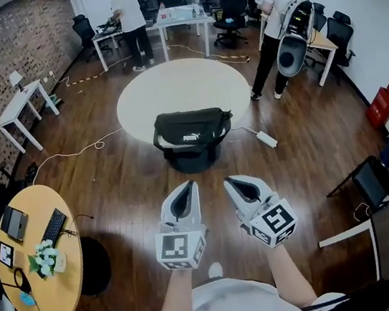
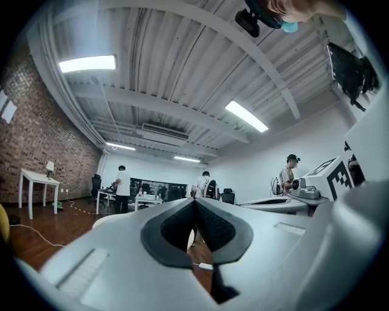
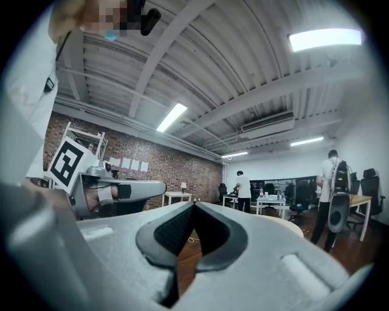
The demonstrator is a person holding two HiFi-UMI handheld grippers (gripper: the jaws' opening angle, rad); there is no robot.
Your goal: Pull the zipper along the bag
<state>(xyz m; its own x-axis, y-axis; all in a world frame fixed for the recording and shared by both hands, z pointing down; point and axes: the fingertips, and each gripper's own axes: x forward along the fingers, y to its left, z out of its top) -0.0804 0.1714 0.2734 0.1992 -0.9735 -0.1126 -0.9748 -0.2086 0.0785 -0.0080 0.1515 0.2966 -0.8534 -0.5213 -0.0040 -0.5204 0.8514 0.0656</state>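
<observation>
While both grippers hung out in front of the person, well short of the bag, neither one had hold of anything. The left gripper (image 1: 183, 187) sat at the left of the head view, marker cube toward the camera, nose aimed forward at the black bag (image 1: 192, 131). The right gripper (image 1: 236, 180) rode just beside it, the two apart and roughly parallel.

And the fingers? On the left, in its own view, the dark-padded fingers (image 2: 173, 226) were pressed together at the tips with nothing between them. Only a sliver of wooden floor showed through the hollow behind the tips. Same story on the right: fingers (image 3: 169, 234) closed tip to tip, empty. Each gripper view caught the other gripper off to one side.

Now the bag. It rested on a low dark round stand (image 1: 194, 161) on the wooden floor (image 1: 111, 178), right at the near edge of a big round white tabletop (image 1: 181, 88). White lettering showed on the side facing the person. Its zipper was too small to pick out from the head view.

A white power strip (image 1: 267, 139) lay on the floor near the bag's right. Away at the left, a round yellow tabletop (image 1: 57, 302) carried a keyboard (image 1: 54, 226), a tablet (image 1: 14, 222) and a bunch of white flowers (image 1: 45, 257). Farther back, one person (image 1: 130, 23) stood at a long white tabletop (image 1: 177, 16) and another person (image 1: 274, 30) stood by the right wall. A brick wall (image 1: 12, 48) ran down the left.
</observation>
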